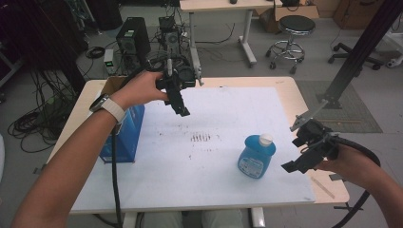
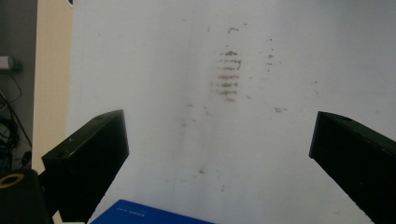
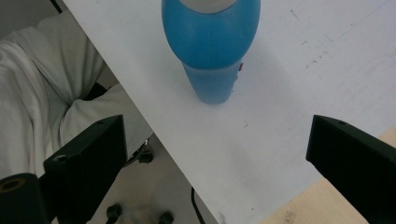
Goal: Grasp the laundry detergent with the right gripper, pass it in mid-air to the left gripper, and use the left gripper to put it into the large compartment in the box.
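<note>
1. Blue plastic marks the thing in play: a bottle (image 1: 256, 156) with a white cap stands upright on the white mat (image 1: 223, 190), toward the person's right and near the front edge. Standing free with bare mat around it, it can be approached from any side.

2. Right gripper (image 1: 298, 165) hangs just beside the bottle, low and off the mat's right edge, jaws spread wide and holding nothing. In the right gripper view the bottle (image 3: 211, 51) sits ahead, centred between the two black jaws, which suggests the hand is lined up so the jaws can pass either side of the body.

3. Left gripper (image 1: 182, 110) is held high over the mat's far left part, well apart from the bottle, jaws wide open and empty too. It points down at a patch of brown stains (image 2: 228, 77) on the mat, likely parked out of the other hand's way.

4. Box (image 1: 126, 135), also blue, stands at the mat's left edge under the left forearm; its corner (image 2: 149, 215) shows at the bottom of the left gripper view. It looks a likely place for the bottle to go, though that is only a guess.
</note>
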A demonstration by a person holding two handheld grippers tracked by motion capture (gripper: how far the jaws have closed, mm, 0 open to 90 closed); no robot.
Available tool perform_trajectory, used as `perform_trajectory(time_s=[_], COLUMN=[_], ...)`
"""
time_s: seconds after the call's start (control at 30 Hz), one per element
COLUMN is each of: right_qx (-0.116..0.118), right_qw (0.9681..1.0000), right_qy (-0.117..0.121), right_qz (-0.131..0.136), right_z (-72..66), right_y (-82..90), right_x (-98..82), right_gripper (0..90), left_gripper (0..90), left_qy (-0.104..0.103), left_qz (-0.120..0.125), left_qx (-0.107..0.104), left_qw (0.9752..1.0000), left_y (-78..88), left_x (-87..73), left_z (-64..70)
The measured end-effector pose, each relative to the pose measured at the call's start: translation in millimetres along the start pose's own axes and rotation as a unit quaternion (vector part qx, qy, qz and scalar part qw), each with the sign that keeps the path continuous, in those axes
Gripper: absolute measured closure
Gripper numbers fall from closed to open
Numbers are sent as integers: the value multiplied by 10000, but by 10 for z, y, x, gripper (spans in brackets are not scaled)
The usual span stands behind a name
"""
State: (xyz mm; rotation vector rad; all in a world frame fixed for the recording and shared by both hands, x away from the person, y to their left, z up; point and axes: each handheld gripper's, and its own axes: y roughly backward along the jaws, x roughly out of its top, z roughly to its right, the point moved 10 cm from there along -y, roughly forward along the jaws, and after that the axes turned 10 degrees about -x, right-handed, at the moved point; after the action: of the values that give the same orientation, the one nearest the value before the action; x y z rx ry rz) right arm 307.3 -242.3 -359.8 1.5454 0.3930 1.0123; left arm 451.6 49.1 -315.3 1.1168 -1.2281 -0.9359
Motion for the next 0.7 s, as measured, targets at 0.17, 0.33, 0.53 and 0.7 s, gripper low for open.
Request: perform_trajectory(time_s=[0.17, 0.33, 0.53, 0.7], right_qx=[-5, -17, -42, -67], right_qw=[9997, 9991, 9971, 9947], right_qy=[-43, -50, -118, -179], right_qz=[261, 426, 756, 1007], right_z=[-7, -23, -39, -37], right_y=[-51, -92, -168, -204], right_x=[-14, -23, -30, -36], right_gripper=[52, 52, 52, 53], left_gripper=[52, 52, 52, 52], left_qy=[12, 23, 35, 36], left_qz=[-11, 18, 18, 0], left_qx=[9, 8, -16, -29], left_qw=[10000, 10000, 10000, 10000], left_y=[2, 8, -17, -41], left_x=[-12, -15, -22, -15], left_z=[-8, -13, -17, -20])
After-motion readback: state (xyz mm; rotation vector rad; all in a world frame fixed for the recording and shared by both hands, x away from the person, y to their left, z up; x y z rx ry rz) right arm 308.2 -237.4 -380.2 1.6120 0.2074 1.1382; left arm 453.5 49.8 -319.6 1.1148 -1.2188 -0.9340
